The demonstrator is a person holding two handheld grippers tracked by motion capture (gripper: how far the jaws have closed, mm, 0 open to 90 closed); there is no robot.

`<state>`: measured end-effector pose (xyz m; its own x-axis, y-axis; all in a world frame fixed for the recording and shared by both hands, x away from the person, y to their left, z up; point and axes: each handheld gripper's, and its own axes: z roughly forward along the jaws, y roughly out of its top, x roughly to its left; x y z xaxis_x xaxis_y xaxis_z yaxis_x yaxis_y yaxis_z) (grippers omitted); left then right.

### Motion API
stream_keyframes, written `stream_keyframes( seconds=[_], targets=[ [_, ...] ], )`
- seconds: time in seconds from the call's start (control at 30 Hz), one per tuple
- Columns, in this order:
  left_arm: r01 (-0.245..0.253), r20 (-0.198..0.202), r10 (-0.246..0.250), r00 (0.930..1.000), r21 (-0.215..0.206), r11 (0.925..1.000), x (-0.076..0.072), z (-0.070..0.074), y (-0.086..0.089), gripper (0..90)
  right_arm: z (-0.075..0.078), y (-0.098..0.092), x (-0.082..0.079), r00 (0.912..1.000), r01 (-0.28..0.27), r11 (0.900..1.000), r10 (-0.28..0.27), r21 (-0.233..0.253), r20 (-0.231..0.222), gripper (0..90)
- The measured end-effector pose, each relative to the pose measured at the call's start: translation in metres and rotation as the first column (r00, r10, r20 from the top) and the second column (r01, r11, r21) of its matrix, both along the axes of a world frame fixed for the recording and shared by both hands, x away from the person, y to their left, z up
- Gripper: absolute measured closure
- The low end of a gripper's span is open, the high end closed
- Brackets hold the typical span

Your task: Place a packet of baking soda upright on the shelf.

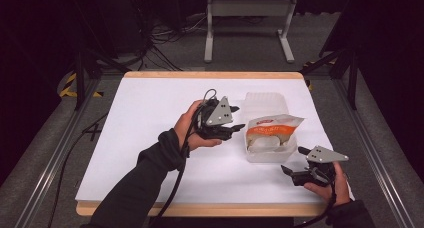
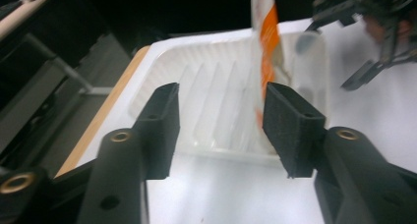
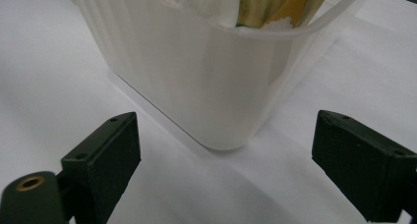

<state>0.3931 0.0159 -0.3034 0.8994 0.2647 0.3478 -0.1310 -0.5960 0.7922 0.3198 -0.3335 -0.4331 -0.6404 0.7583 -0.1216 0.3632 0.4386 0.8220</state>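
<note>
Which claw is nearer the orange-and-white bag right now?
The left claw: its tips sit just beside the bag standing in the clear plastic tub. The right claw is open too, but lower, off the tub's near corner.

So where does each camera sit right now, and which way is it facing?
High view: above the person's side, looking forward and down on the table; both forearms, left tongs, right tongs.
Left gripper view: rides the left tongs, facing the clear tub and orange bag.
Right gripper view: rides the right tongs, facing the tub's corner.
All share the tub.
</note>
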Motion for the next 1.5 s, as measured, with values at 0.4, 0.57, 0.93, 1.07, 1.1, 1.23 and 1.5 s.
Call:
stream_keyframes(
  seconds=[0.4, 0.57, 0.93, 1.07, 1.1, 1.23, 1.5],
  targets=[
    [-0.093, -0.053, 0.093, 0.9943, 0.005, 0.9956, 0.002, -0.027, 0.036, 36.5, 0.003, 0.002, -0.003, 0.9998, -0.002, 1.0, 0.003, -0.008, 0.019, 11.7],
    [-0.111, -0.071, 0.111, 0.9912, 0.017, 0.9937, 0.003, -0.036, 0.046, 33.6, 0.004, 0.003, -0.003, 0.9998, -0.002, 1.0, 0.002, -0.011, 0.02, 11.7],
    [-0.193, -0.094, 0.198, 0.9758, 0.052, 0.9798, 0.006, -0.065, 0.078, 24.4, 0.005, 0.004, -0.004, 0.9996, -0.004, 1.0, 0.004, -0.022, 0.026, 11.6],
    [-0.211, -0.1, 0.214, 0.9717, 0.039, 0.9767, 0.004, -0.07, 0.09, 21.0, 0.005, 0.004, -0.005, 0.9995, -0.006, 1.0, 0.006, -0.028, 0.032, 11.7],
    [-0.22, -0.102, 0.222, 0.9697, 0.03, 0.975, 0.004, -0.071, 0.094, 20.6, 0.006, 0.005, -0.005, 0.9994, -0.005, 1.0, 0.006, -0.029, 0.033, 11.7],
    [-0.247, -0.107, 0.249, 0.9627, 0.029, 0.9686, 0.002, -0.076, 0.108, 18.2, 0.006, 0.005, -0.006, 0.9994, -0.005, 0.999, 0.006, -0.035, 0.035, 11.6],
    [-0.29, -0.134, 0.292, 0.9469, 0.038, 0.9563, 0.0, -0.087, 0.138, 15.2, 0.007, 0.008, -0.007, 0.999, -0.006, 0.999, 0.008, -0.052, 0.045, 11.6]
  ],
)
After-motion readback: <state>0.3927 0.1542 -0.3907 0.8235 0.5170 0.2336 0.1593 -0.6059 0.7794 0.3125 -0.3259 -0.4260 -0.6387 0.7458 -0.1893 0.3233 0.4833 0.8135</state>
